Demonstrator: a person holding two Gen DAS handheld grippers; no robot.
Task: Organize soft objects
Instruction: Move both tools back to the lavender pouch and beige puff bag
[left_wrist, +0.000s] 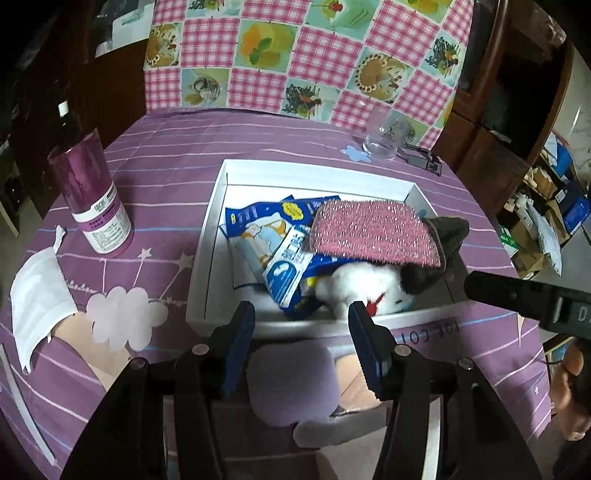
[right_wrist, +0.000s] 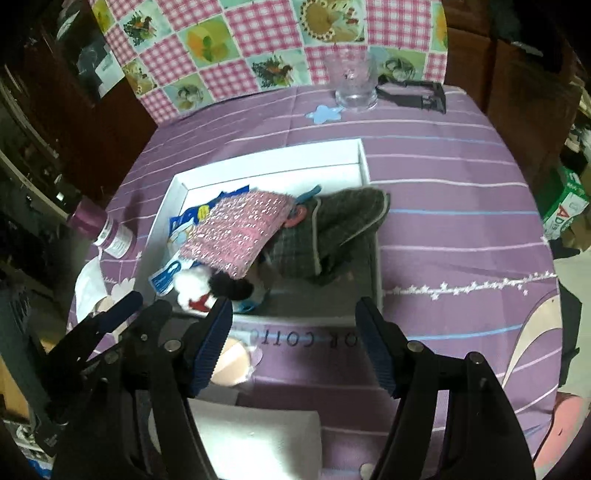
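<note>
Table (left_wrist: 177, 155) under a purple striped cloth, pink checked cloth (left_wrist: 295, 55) hanging behind it.

White tray (left_wrist: 216, 206) lies mid-table, near rim toward both grippers. Soft things piled inside, toward its near half:
- grey plaid cloth (right_wrist: 343, 229) at the right side, one edge draped over the right rim
- pink sparkly pad (left_wrist: 373, 232) on top, overlapping the plaid cloth and the packets
- blue-and-white packets (left_wrist: 273, 236) at the left, partly under the pad
- white plush (left_wrist: 354, 288) with a black patch and a red mark, against the near rim, partly under the pad

Outside the tray: purple canister (left_wrist: 94, 195) upright to its left; white folded sheet (left_wrist: 37, 299) nearer, at the table's left edge; clear glass (left_wrist: 384, 136) at the far edge; black clip (left_wrist: 424, 157) just right of the glass.

Left gripper (left_wrist: 301, 325): jaws parted midway, nothing between them, over the tray's near rim.
Right gripper (right_wrist: 295, 328): jaws wide, empty, over the same rim
</note>
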